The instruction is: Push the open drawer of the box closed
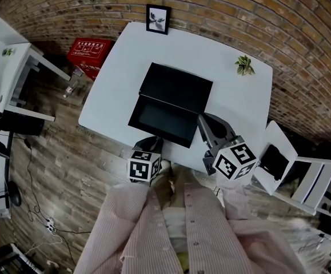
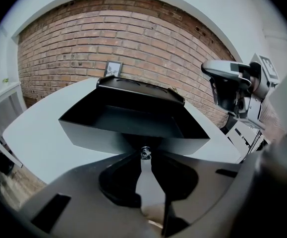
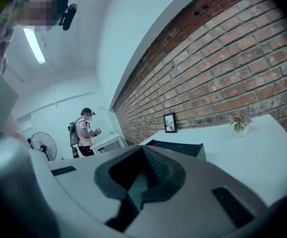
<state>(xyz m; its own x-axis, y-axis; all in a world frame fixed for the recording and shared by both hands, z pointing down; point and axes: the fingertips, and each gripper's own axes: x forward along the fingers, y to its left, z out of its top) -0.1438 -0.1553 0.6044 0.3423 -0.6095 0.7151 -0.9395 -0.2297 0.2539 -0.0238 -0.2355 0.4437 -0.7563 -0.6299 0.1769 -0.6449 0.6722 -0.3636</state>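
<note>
The box [image 1: 176,86] sits mid-desk [image 1: 119,79], its drawer [image 1: 164,117] pulled out toward the near edge; my left gripper [image 1: 152,141] is at the drawer front, jaws nearly together and pinching the small knob [image 2: 144,152]; my right gripper [image 1: 202,119] hangs above the drawer's right front corner, apart from it, jaws together on nothing.

To close it well I would push straight along the drawer's own line toward the far edge, level and slow, so the front stays square and the box does not slide; the right gripper could brace the box if it creeps; I would let go of the knob only once the front meets the box.

In the head view the knob is hidden under my left gripper; how the drawer runs inside the box shows nowhere; the dark inside looks empty, though I cannot be sure.
</note>
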